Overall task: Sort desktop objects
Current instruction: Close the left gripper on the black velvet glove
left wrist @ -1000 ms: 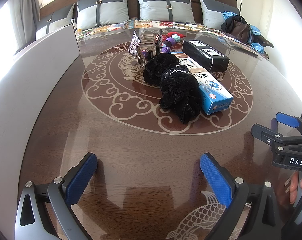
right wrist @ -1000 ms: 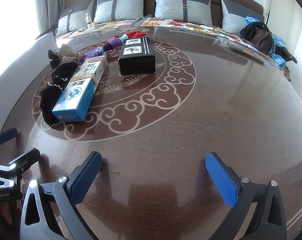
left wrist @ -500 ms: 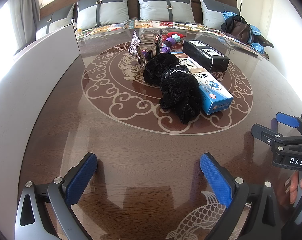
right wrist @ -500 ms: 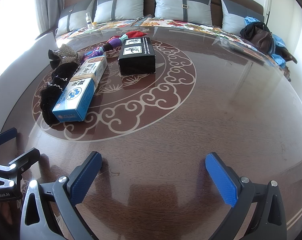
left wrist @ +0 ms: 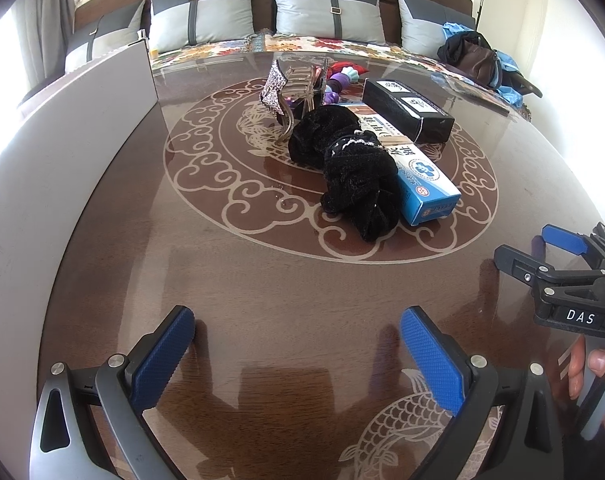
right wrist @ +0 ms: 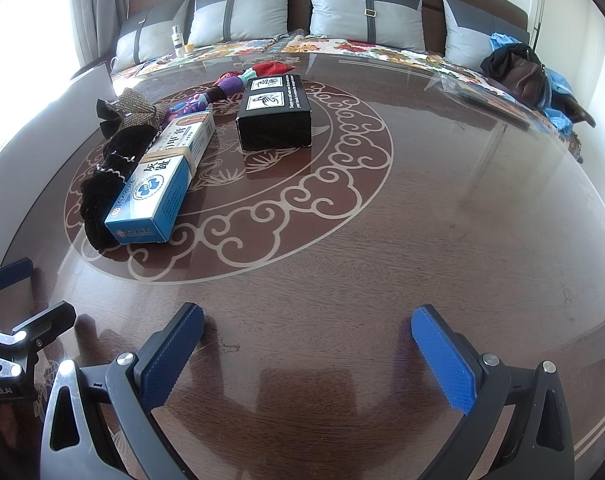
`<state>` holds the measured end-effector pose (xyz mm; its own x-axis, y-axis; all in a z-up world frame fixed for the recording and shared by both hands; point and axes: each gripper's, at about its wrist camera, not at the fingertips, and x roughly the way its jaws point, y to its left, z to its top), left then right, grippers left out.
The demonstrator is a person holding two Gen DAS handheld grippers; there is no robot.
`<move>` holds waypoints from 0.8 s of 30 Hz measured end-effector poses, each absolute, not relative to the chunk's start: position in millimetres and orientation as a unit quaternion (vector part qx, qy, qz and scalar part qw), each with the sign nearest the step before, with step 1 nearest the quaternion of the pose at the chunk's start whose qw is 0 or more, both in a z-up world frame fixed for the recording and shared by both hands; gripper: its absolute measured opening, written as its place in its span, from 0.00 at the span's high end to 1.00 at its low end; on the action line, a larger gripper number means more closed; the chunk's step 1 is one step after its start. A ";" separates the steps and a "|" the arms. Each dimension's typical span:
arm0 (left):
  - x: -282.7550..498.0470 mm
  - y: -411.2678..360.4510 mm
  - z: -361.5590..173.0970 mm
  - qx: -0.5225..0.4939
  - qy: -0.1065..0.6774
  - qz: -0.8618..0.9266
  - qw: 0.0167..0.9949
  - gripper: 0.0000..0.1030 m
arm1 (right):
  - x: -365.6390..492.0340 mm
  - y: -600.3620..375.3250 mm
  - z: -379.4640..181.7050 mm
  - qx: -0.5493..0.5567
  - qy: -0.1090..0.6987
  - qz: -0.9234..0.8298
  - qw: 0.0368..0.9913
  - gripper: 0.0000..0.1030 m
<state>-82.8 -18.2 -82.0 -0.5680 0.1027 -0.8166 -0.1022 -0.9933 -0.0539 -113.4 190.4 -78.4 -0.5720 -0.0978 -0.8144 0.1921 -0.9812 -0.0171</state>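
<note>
Boxes and soft things sit close together in the middle of the brown desk [right wrist: 442, 220]: a blue box [right wrist: 162, 184] touching a black scrunchie [left wrist: 354, 172], a black box [right wrist: 276, 114] just behind, and a hair clip [left wrist: 290, 88]. Left hand-held gripper [left wrist: 294, 356] and right hand-held gripper [right wrist: 306, 352] are both spread wide, holding nothing, near the desk's front edge.

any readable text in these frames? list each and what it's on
"DAS": white letters on the right gripper body, left wrist view.
"灰趾" and "甲膏": large characters on the blue and white box; its smaller print is too small to read.
Black box: two white calligraphy labels and a side line of white print, all unreadable.
Left gripper: partial label at the frame edge, too blurred.
</note>
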 end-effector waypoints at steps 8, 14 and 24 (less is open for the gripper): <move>-135.4 -9.3 -48.9 -0.440 -0.018 0.895 0.073 0.00 | -113.5 190.4 -78.4 0.455 0.052 -0.885 0.082 0.00; -190.0 -3.2 -55.0 -0.458 -0.048 0.887 0.047 0.01 | -113.8 190.4 -78.7 0.455 0.052 -0.885 0.082 0.00; -162.9 -21.4 -66.0 -0.465 -0.060 0.881 0.067 0.68 | -113.9 190.2 -78.8 0.455 0.052 -0.885 0.082 0.00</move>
<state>-162.9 -21.4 -66.0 -0.5591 0.1736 -0.8107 -0.0620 -0.9838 -0.1679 -113.9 190.2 -78.8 -0.5722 -0.0974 -0.8143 0.1915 -0.9813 -0.0172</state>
